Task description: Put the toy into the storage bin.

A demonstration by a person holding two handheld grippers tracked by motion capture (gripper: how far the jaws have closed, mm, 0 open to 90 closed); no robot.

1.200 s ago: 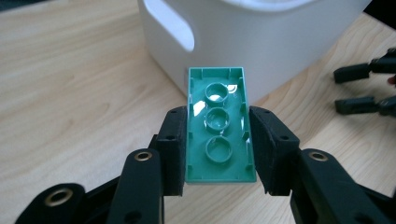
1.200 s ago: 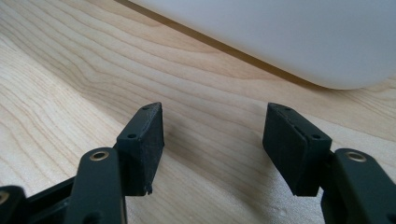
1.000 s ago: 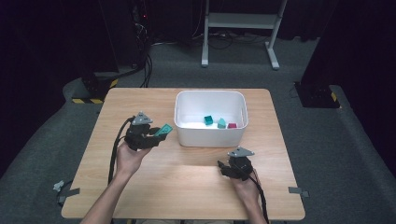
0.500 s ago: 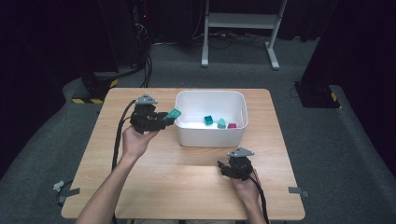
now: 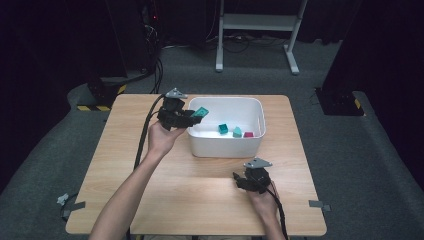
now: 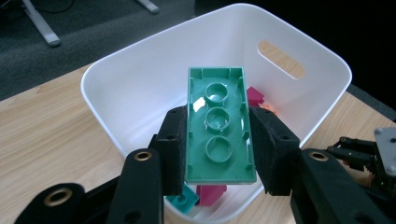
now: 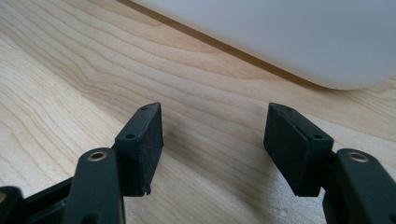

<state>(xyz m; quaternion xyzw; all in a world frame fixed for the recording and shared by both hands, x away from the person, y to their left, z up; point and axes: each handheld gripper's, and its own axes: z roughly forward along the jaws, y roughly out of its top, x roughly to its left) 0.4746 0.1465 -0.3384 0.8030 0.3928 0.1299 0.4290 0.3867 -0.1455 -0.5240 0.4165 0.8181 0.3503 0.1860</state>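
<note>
A wooden table (image 5: 150, 190) stands on grey carpet in a dark room, a white plastic bin (image 5: 255, 145) near its far edge. The left gripper (image 5: 192, 116) hangs over the bin's left rim, jaws clamped on the long sides of a green building brick (image 6: 219, 123), hollow underside showing. Smaller teal (image 5: 223, 129) and magenta (image 5: 248, 134) bricks lie inside the bin. The right gripper (image 7: 212, 149) rests on the table near its front edge, jaws apart.

Light wood worktop (image 5: 150, 165): white bin (image 5: 227, 145) stands near far edge, centre-right. Right hand-held gripper (image 5: 252, 180) rests near front-right.
</note>
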